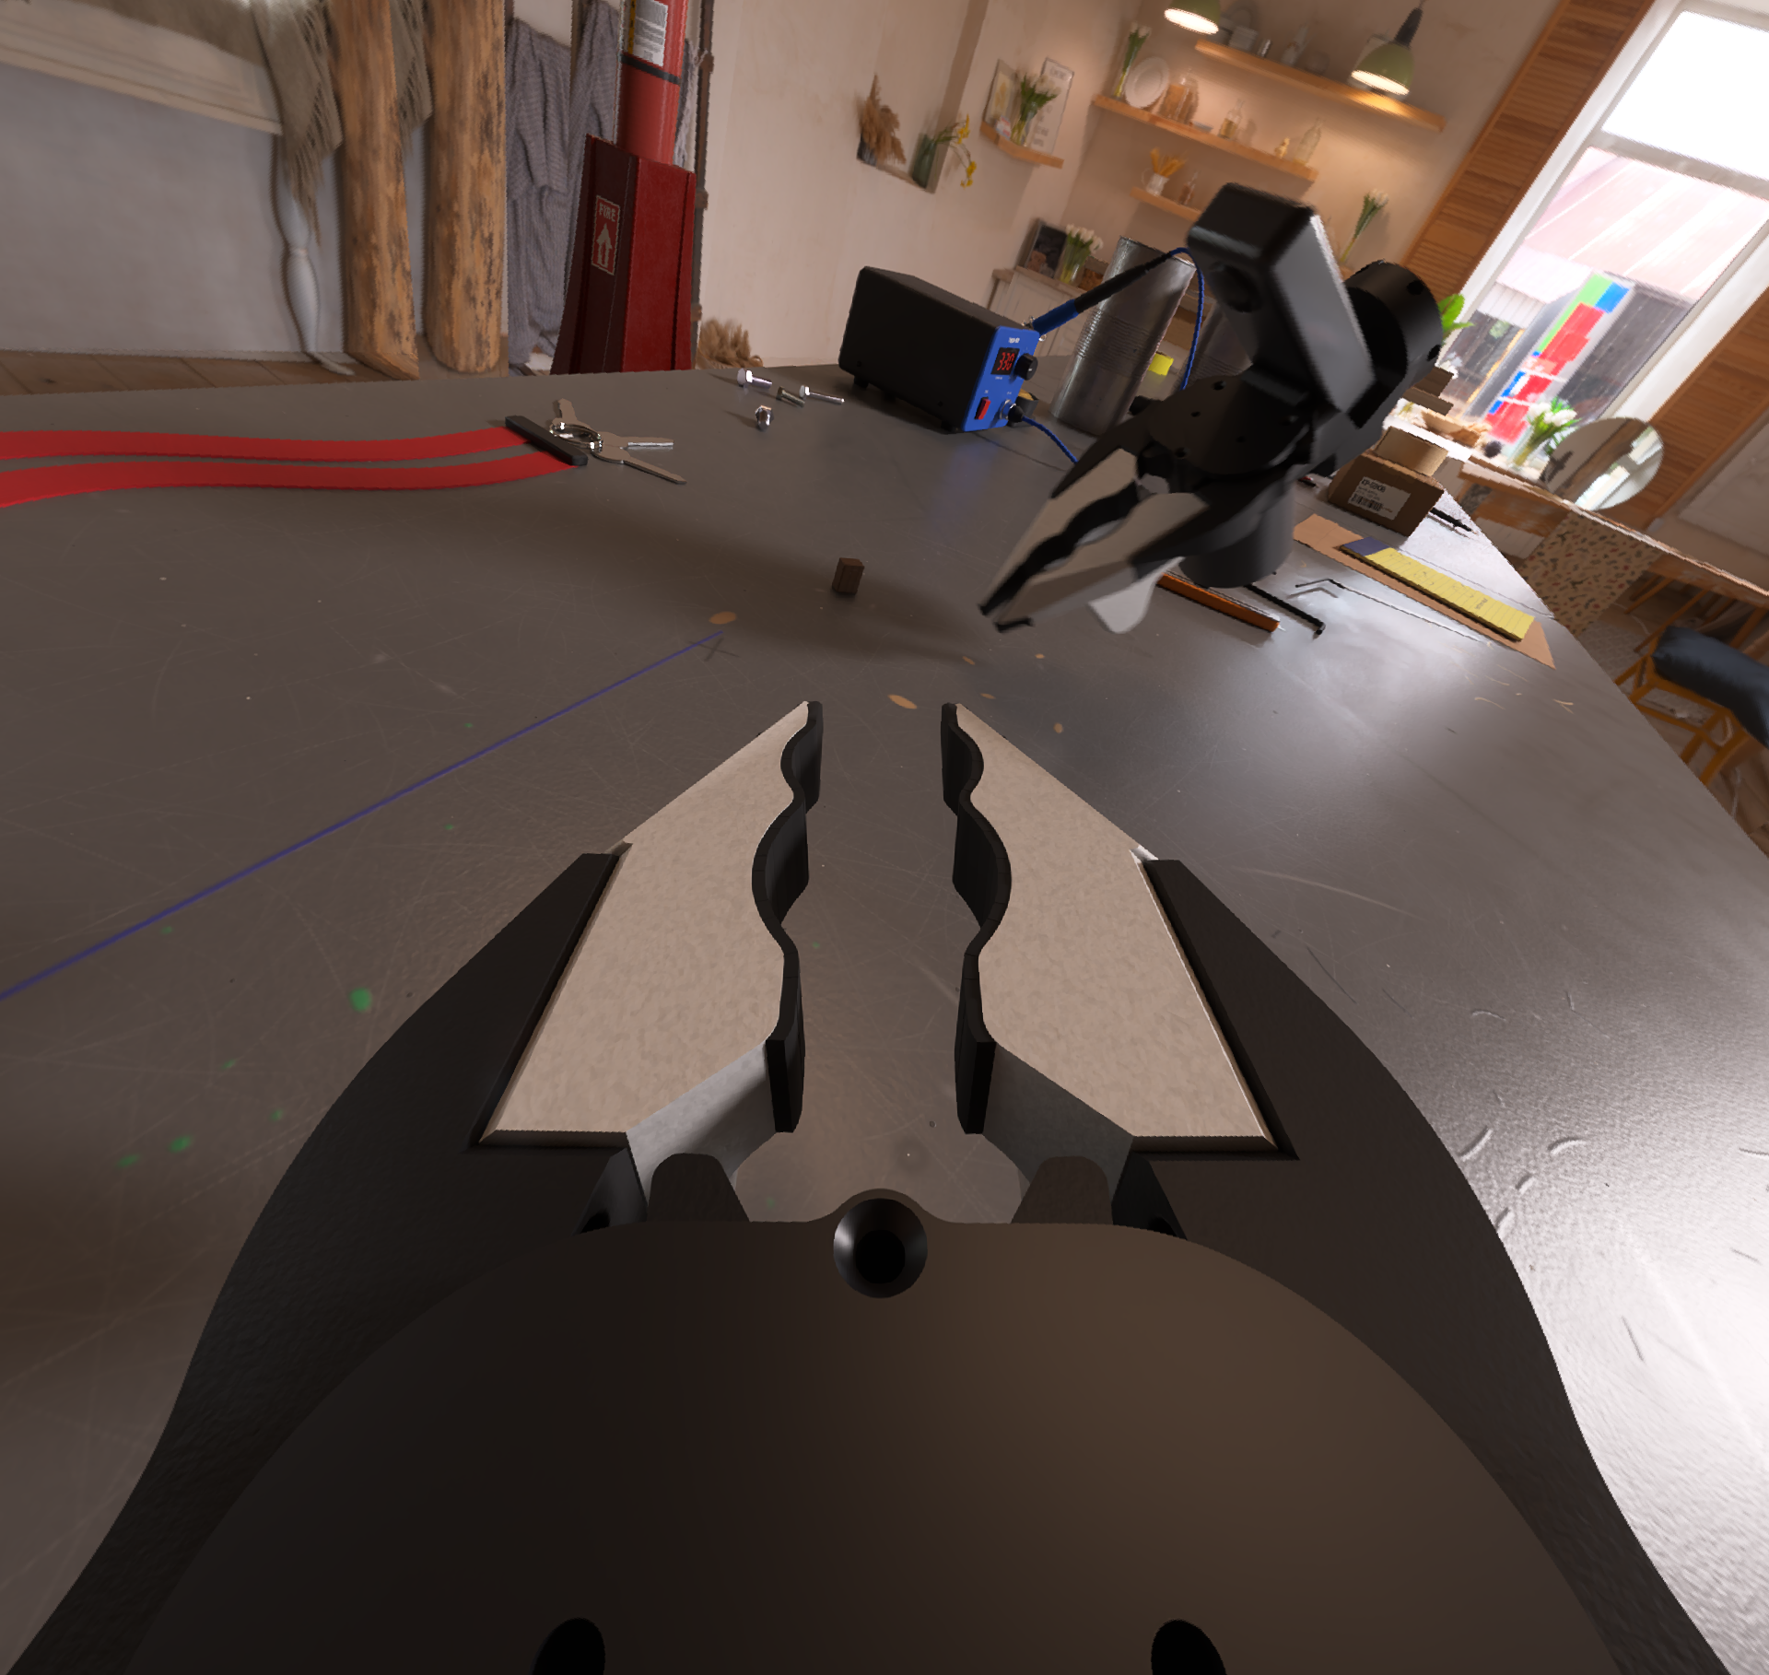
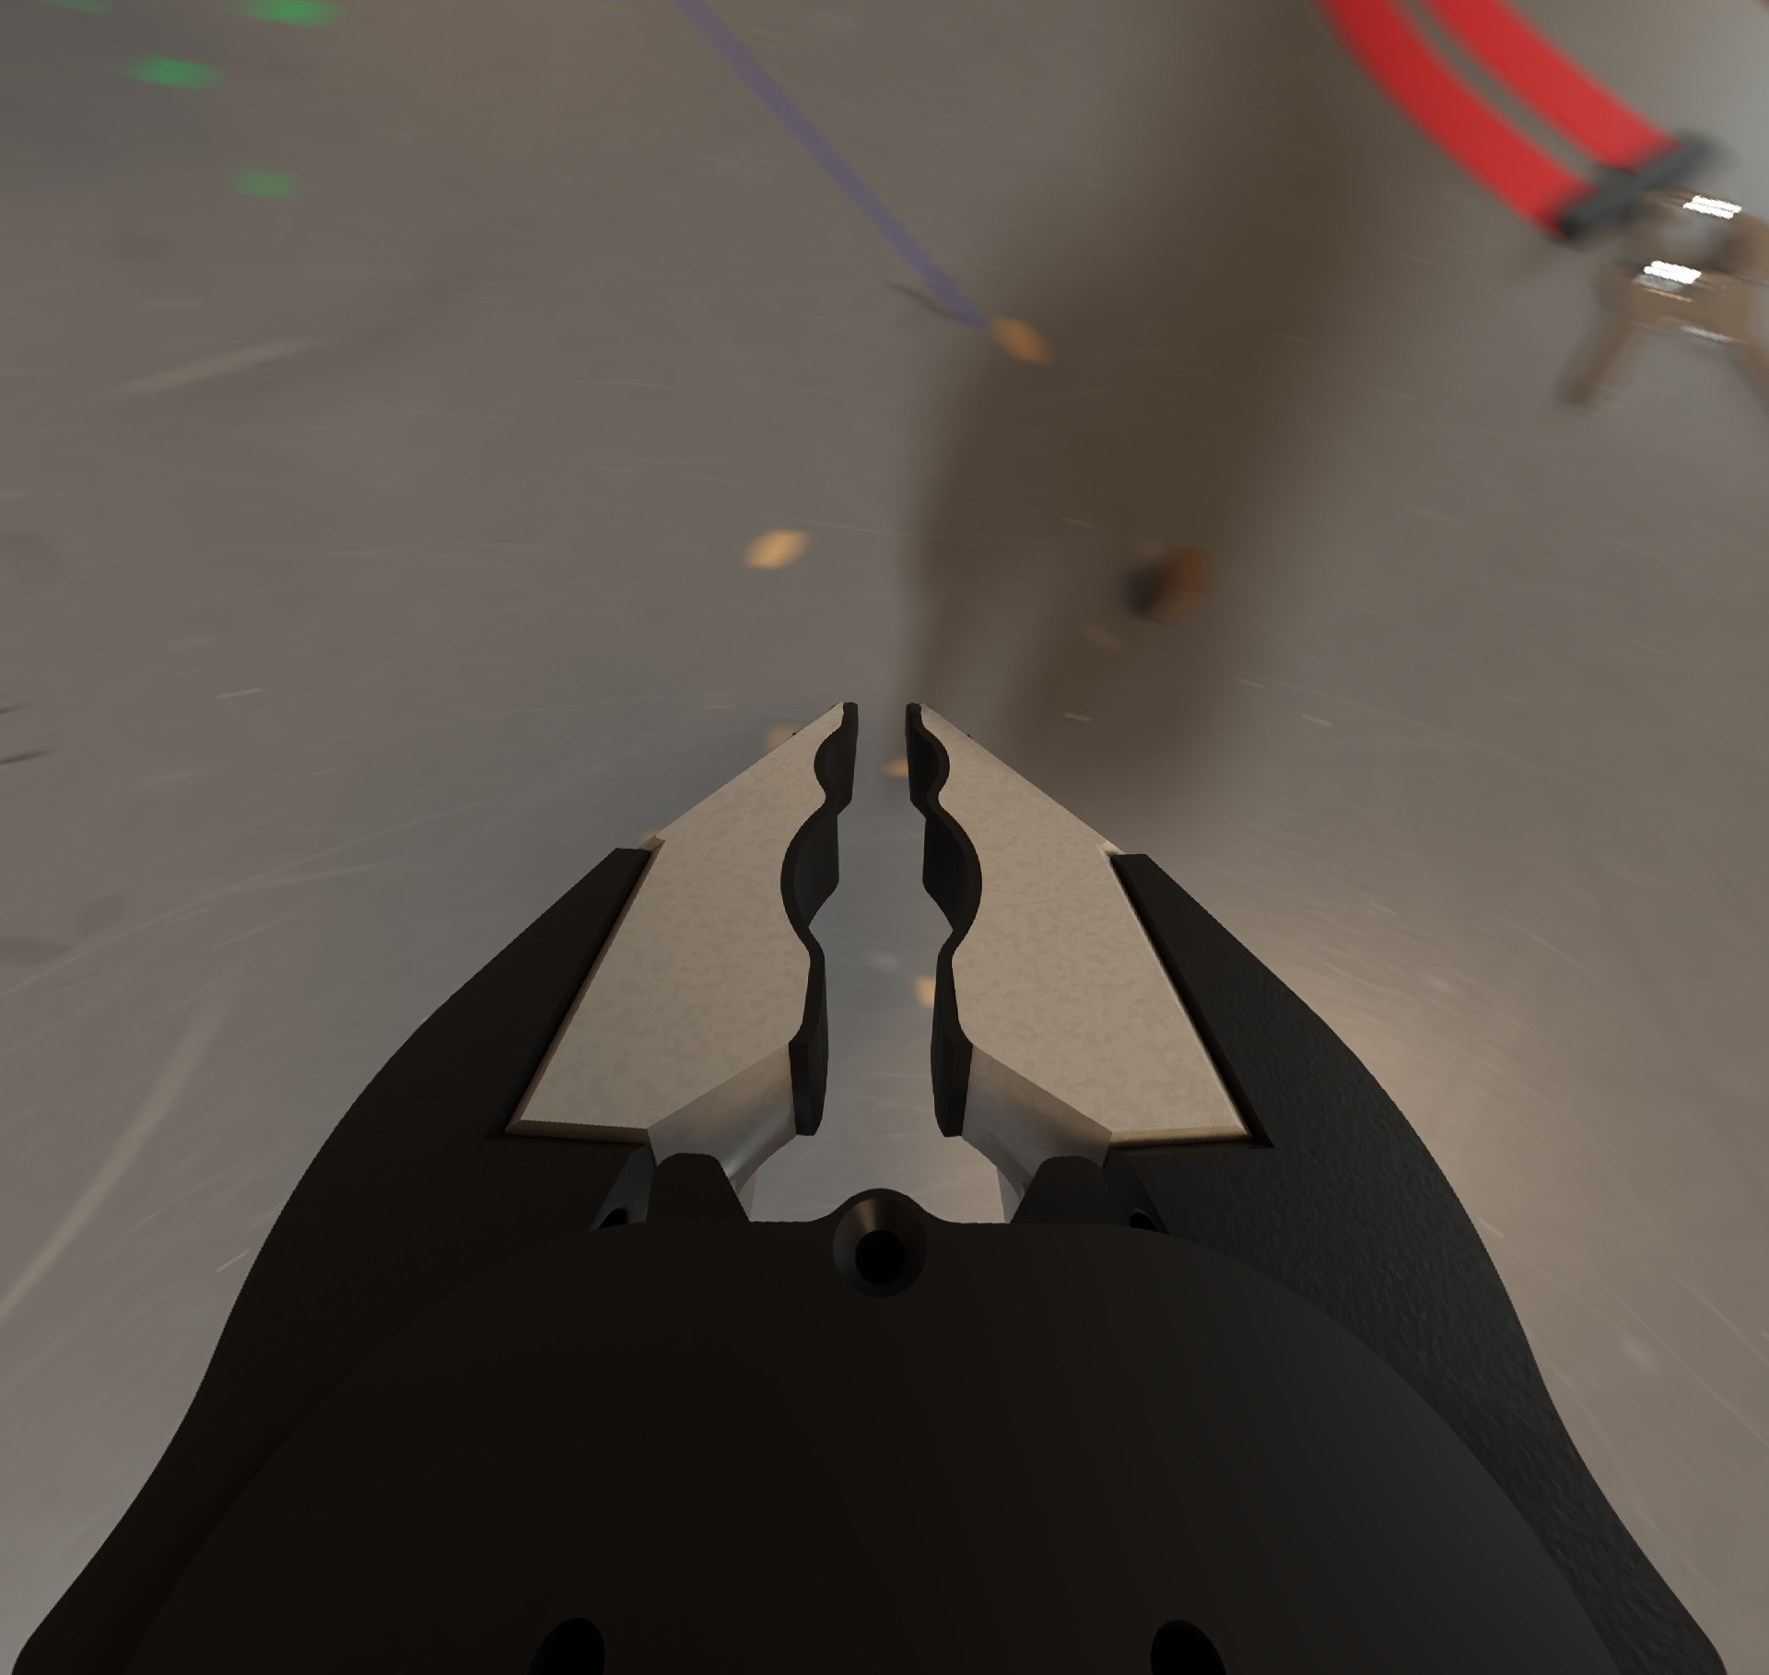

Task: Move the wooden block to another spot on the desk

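Noting: wooden block [image 2: 1166, 582] ahead-right of my right gripper [image 2: 882, 708], nearer than left gripper [image 1: 881, 705]; both slightly parted, empty.

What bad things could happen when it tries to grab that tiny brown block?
1. The wooden block is very small and the right tool shows only a narrow gap, so it might bump the block away instead of catching it.
2. The right wrist view is blurry, so its aim could be off.
3. The keys on the red strap lie nearby; a new spot there could hit them.
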Action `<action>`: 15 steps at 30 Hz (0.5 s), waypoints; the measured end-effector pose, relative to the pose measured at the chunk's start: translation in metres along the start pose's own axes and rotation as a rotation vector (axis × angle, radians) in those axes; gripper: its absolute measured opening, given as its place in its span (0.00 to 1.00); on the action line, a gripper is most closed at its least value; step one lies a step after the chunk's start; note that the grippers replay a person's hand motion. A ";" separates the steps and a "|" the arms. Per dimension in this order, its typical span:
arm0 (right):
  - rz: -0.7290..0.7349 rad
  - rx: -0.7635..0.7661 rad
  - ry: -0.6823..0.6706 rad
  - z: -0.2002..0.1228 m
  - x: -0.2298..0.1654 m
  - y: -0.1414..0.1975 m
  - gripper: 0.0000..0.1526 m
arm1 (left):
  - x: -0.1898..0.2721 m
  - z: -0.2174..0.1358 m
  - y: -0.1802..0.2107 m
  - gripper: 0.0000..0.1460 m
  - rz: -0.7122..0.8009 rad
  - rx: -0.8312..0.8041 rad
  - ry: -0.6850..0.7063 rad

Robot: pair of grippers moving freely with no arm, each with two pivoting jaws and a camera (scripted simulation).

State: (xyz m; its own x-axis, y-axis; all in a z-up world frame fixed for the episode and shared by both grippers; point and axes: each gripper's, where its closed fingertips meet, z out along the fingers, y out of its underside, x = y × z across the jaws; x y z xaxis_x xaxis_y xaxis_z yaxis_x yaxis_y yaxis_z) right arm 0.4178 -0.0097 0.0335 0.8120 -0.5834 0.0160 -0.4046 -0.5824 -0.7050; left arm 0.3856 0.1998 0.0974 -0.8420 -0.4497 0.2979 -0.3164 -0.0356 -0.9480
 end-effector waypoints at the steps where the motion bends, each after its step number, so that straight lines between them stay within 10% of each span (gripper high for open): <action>1: -0.015 0.019 -0.100 -0.004 -0.021 -0.003 0.06 | 0.000 0.000 0.000 0.17 0.001 0.001 0.000; 4: -0.053 -0.019 -0.309 -0.009 -0.068 0.004 0.06 | 0.001 0.000 0.000 0.17 0.004 -0.001 -0.001; 15: -0.112 -0.110 -0.261 0.004 -0.077 0.024 0.20 | 0.004 0.001 0.003 0.17 0.016 -0.015 0.007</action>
State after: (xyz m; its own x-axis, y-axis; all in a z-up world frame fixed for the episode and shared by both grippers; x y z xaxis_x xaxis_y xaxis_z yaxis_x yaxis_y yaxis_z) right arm 0.3468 0.0235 0.0123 0.9291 -0.3550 -0.1035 -0.3378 -0.7009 -0.6282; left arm 0.3819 0.1970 0.0961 -0.8502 -0.4438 0.2832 -0.3089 -0.0150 -0.9510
